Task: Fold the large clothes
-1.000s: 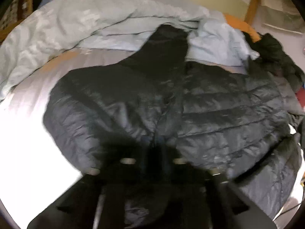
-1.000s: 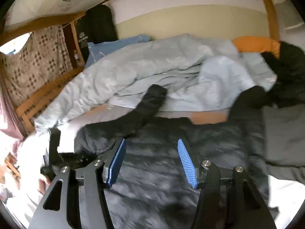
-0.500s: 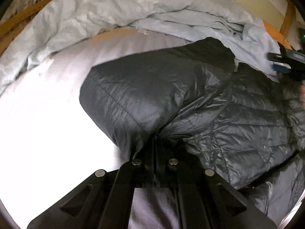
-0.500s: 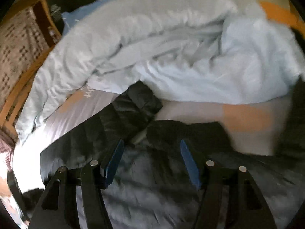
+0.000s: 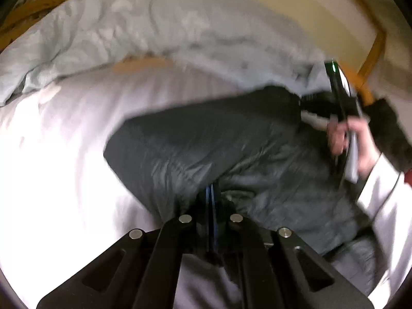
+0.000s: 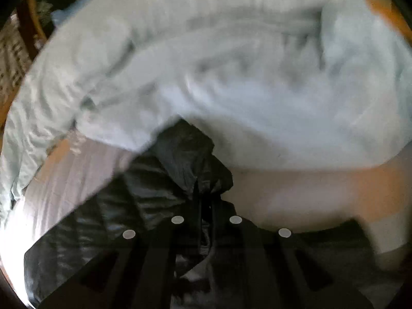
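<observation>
Lying on the pale sheet point(image 5: 64, 154) beside a blue duvet point(image 6: 231, 77), the black puffer jacket point(image 5: 206, 149) is pinched by both the left gripper point(image 5: 211, 195) and right gripper point(image 6: 205, 200), jaws closed on its fabric.

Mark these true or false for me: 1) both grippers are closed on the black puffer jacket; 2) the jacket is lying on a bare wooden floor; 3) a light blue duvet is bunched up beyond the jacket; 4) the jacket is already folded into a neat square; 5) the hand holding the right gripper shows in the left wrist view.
1) True. The left gripper and the right gripper each pinch fabric of the black puffer jacket.
2) False. It lies on a pale bed sheet.
3) True. The light blue duvet is heaped behind it.
4) False. It is still loose and rumpled, with one part turned over.
5) True. The hand shows at the right edge, in a white sleeve.
</observation>
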A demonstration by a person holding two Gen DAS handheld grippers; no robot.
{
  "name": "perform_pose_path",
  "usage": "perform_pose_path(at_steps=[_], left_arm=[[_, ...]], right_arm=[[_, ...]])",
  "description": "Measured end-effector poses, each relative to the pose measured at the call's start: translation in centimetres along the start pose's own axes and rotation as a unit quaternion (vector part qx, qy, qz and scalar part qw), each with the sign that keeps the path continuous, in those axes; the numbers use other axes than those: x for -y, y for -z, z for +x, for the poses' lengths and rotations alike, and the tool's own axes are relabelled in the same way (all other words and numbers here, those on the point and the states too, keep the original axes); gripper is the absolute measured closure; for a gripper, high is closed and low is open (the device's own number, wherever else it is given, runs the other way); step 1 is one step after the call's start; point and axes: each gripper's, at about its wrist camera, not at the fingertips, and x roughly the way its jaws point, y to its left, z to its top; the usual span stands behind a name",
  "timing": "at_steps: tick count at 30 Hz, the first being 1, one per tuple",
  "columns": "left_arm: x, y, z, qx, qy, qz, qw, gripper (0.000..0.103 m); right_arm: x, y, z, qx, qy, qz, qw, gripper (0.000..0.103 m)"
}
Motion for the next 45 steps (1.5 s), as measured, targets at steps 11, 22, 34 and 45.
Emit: perform_pose_path(at_steps=[11, 22, 34, 45], left_arm=[[1.5, -1.0, -7.2, 0.111, 0.047, 0.023, 0.9924, 0.052], [5.1, 2.1, -1.7, 0.015, -0.003, 0.056, 0.9983, 0.052], [4.0, 2.1, 2.6, -0.054, -0.083, 0.044, 0.9941, 0.049], [5.7, 2.6, -2.8, -0.057, -0.016, 0.121, 0.9908, 0.053]], right_arm=[[6.8, 3.1, -24.4, 0.119, 0.113, -0.076, 0.984, 0.097], [15.5, 15.1, -25.2, 0.026, 0.173, -0.064, 0.982, 0.097], [19.2, 20.0, -25.8, 0.097, 0.203, -0.005, 0.974, 0.046], [16.8, 19.1, -25.5, 0.058, 0.08, -0.004, 0.995, 0.043]])
